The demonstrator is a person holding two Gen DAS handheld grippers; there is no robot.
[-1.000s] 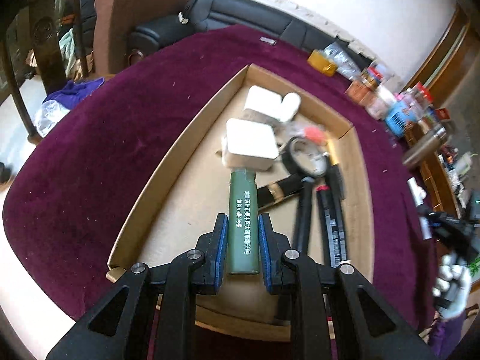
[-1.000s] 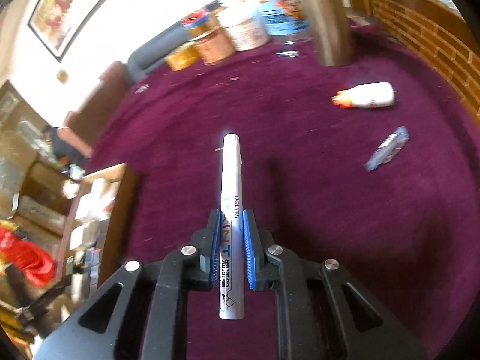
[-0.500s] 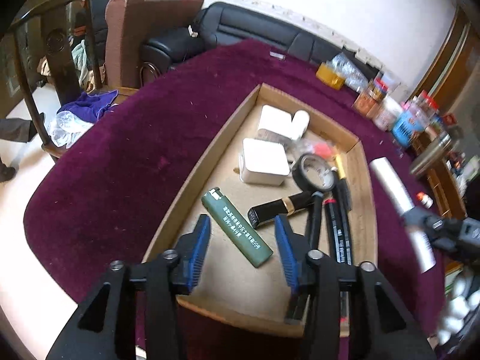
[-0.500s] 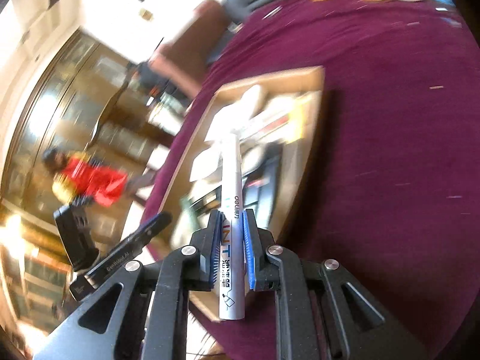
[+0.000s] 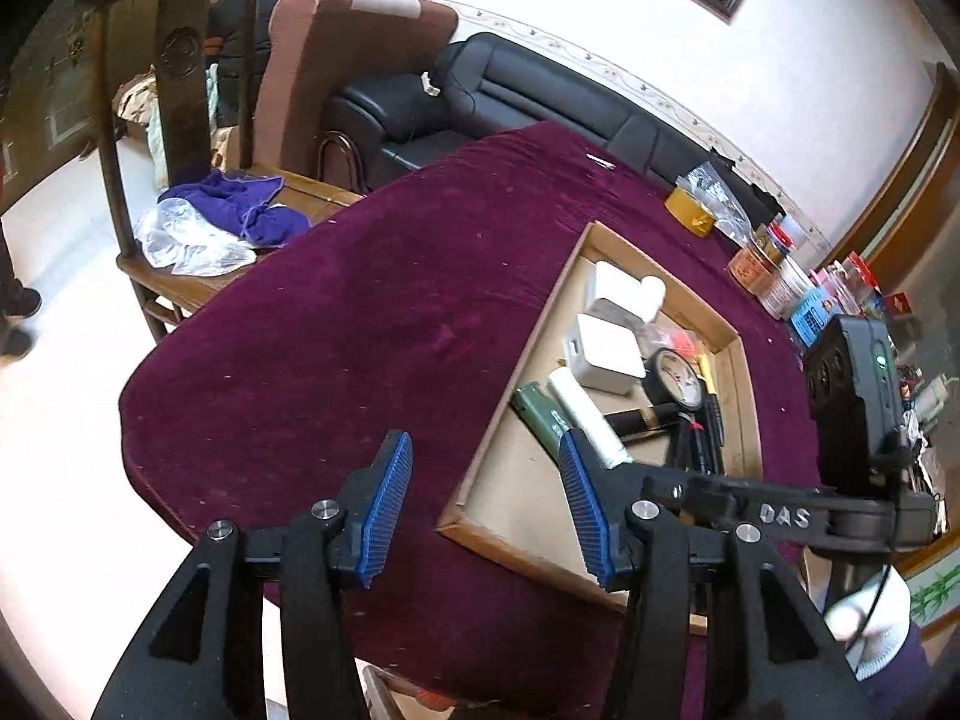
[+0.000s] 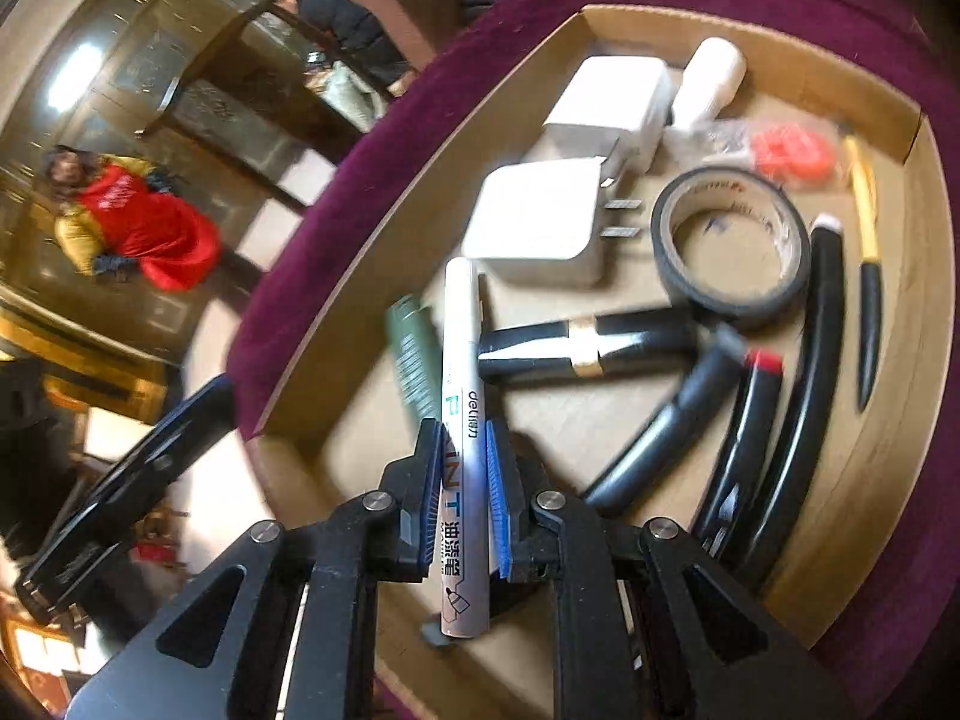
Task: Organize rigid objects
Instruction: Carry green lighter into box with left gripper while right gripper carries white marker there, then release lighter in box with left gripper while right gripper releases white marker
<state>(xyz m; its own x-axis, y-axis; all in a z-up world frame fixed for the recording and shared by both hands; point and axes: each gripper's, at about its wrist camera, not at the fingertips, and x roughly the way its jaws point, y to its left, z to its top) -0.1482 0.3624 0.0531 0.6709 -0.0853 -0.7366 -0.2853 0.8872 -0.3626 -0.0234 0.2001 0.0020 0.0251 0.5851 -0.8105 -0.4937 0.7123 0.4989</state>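
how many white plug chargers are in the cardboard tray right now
2. One white charger lies mid-tray with its prongs toward the black tape roll; the other sits just beyond it, nearer the tray's far wall. None seems hidden.

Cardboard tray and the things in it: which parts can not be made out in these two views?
- Left wrist view: right tongs cover the near end of the white paint marker and part of the cardboard tray.
- Right wrist view: the green tube is blurred, its print unreadable.
- Right wrist view: the orange item is blurred, kind unclear.
- Right wrist view: the black pens' near ends hide behind the tongs' frame.
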